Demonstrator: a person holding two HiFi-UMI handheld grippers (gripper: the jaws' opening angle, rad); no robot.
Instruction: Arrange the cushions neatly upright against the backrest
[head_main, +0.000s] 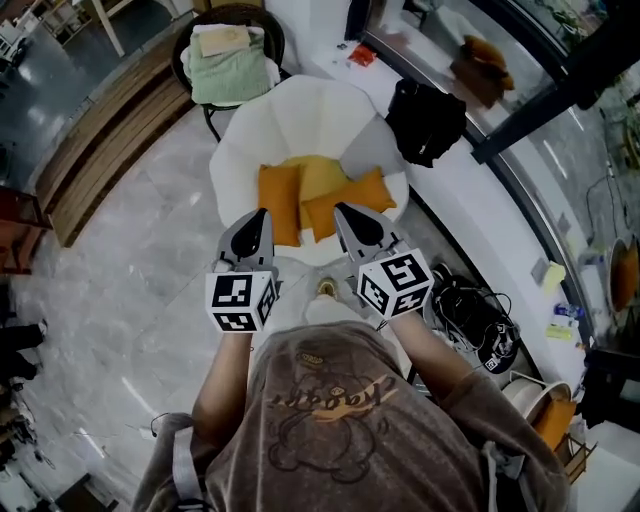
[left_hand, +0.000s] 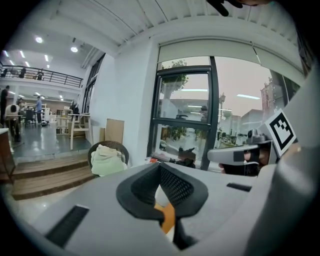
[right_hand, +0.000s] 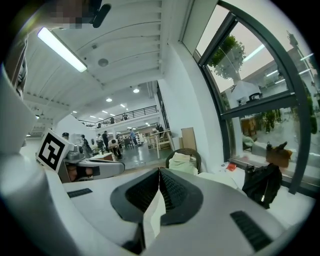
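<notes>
Three cushions lie flat on the seat of a white shell-shaped chair (head_main: 250, 130): an orange cushion (head_main: 281, 200) at the left, a yellow cushion (head_main: 322, 176) behind the middle, and another orange cushion (head_main: 352, 200) at the right. None of them leans on the backrest. My left gripper (head_main: 263, 213) is shut and empty, with its tip over the near edge of the left orange cushion. My right gripper (head_main: 339, 209) is also shut and empty, over the right orange cushion's near edge. In the left gripper view a strip of orange cushion (left_hand: 168, 217) shows below the shut jaws.
A wicker chair piled with pale green towels (head_main: 230, 66) stands behind the white chair. A black bag (head_main: 426, 120) sits on the white window ledge to the right. Wooden steps (head_main: 100, 150) run along the left. Dark cables and gear (head_main: 482, 322) lie on the floor at right.
</notes>
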